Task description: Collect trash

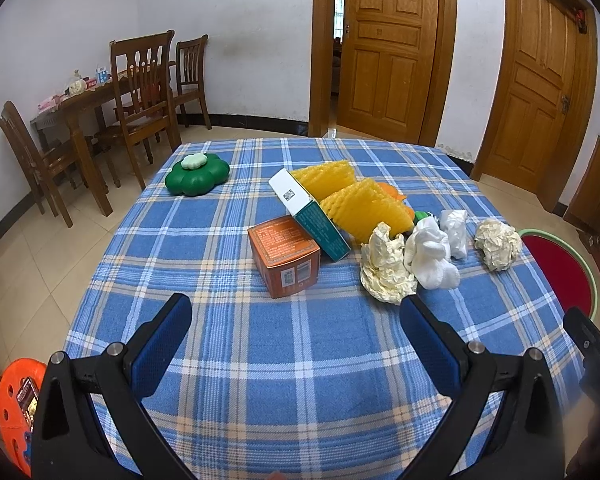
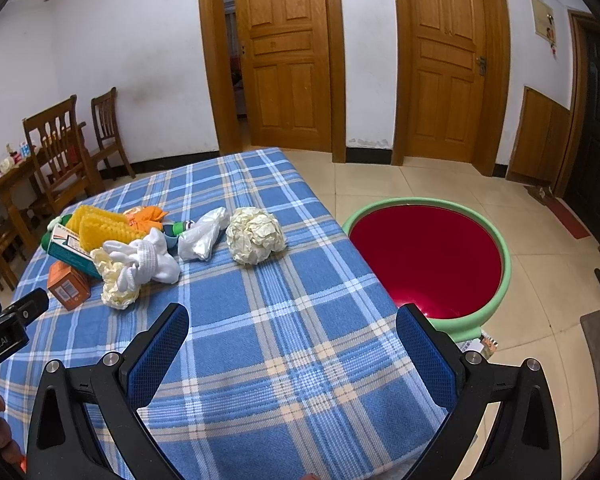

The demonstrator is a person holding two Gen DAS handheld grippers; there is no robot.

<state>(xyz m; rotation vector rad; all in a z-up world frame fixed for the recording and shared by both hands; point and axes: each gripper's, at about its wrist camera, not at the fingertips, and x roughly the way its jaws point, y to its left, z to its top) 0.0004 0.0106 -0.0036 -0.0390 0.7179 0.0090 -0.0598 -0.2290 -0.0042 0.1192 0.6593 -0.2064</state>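
Note:
Trash lies in a heap on the blue plaid tablecloth (image 1: 300, 360): an orange box (image 1: 286, 260), a white-and-green carton (image 1: 308, 212), yellow foam netting (image 1: 356, 200), a cream crumpled paper (image 1: 384, 268), a white wad (image 1: 432, 256), a plastic wrap (image 1: 454, 232) and a crumpled paper ball (image 1: 498, 242). The ball (image 2: 255, 235) lies nearest the red basin (image 2: 426, 258) with its green rim, which stands off the table's right edge. My left gripper (image 1: 296, 308) is open, short of the orange box. My right gripper (image 2: 292, 316) is open over bare cloth near the table's edge.
A green flower-shaped object (image 1: 196, 176) sits at the table's far left corner. Wooden chairs (image 1: 144, 92) and a side table stand by the left wall. An orange stool (image 1: 18, 404) is on the floor at the left. Two wooden doors (image 2: 444, 60) lie behind.

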